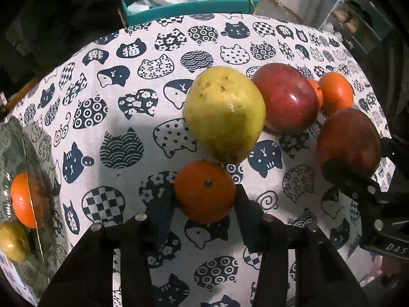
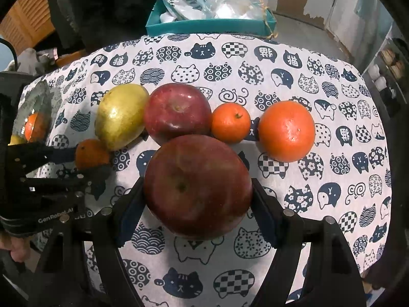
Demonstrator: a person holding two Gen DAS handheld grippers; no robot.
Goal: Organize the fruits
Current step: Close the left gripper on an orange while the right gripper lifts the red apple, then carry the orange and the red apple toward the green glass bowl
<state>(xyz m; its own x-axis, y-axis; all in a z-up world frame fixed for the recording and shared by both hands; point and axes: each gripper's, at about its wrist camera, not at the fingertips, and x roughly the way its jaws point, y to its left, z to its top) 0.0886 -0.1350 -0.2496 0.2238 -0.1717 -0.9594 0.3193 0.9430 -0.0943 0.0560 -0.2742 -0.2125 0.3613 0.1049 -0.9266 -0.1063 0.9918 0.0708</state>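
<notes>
My left gripper [image 1: 204, 197] is shut on a small mandarin [image 1: 204, 192], also seen in the right wrist view [image 2: 90, 153]. My right gripper [image 2: 198, 197] is shut on a large red apple [image 2: 196, 186], which shows at the right of the left wrist view [image 1: 349, 142]. On the cat-print cloth lie a yellow-green pear [image 1: 225, 113] [image 2: 120, 115], a second red apple [image 1: 286, 99] [image 2: 177, 112], a small mandarin [image 2: 231, 122] and a big orange [image 2: 286, 130] [image 1: 336, 93]. A glass bowl [image 1: 15, 153] [image 2: 38, 102] at the left holds an orange [image 1: 23, 199] and a small green fruit [image 1: 14, 240].
A teal box [image 2: 209, 26] with plastic bags stands at the far table edge. The cloth-covered table [image 2: 332, 204] drops off at the right, where shelves [image 2: 391, 61] stand. A dark shape [image 1: 64, 12] is beyond the far left edge.
</notes>
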